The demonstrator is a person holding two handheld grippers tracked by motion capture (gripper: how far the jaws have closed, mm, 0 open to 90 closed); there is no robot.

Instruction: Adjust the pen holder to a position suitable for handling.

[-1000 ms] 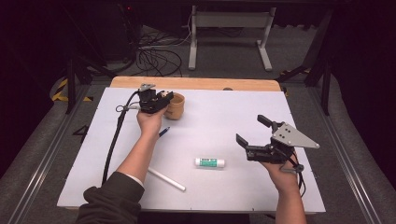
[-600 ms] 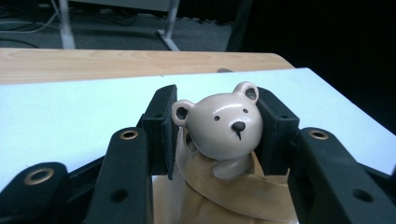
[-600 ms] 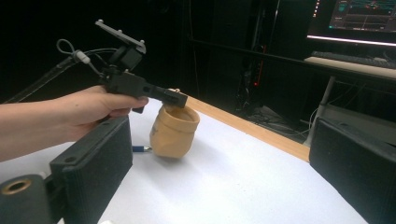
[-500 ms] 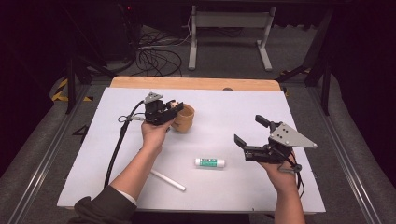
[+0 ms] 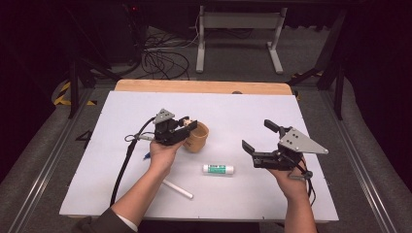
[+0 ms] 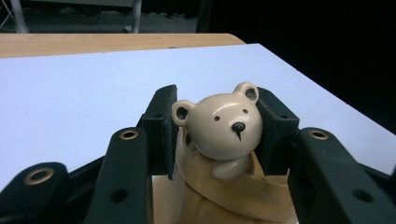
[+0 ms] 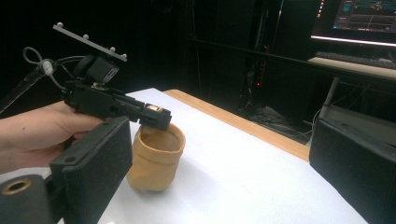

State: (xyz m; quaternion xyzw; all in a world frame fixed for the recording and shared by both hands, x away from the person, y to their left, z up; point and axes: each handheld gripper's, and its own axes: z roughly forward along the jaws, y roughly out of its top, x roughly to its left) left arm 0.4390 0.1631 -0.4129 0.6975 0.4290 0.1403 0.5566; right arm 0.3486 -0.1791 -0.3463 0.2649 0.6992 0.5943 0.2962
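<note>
The left gripper (image 5: 187,127) is clamped on the bear-head cup (image 6: 219,140), carrying it toward the right gripper (image 5: 261,141), which waits empty and wide open across the tabletop (image 5: 233,107), facing the cup.

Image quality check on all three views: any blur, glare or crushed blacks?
High view: white table sheet evenly lit, surroundings near black, soft overall. Left gripper view: bear cup sharp with small highlights on its head; near jaws soft. Right gripper view: own pads blurred, tan cup and left gripper reasonably sharp, background dark apart from a bright monitor.
</note>
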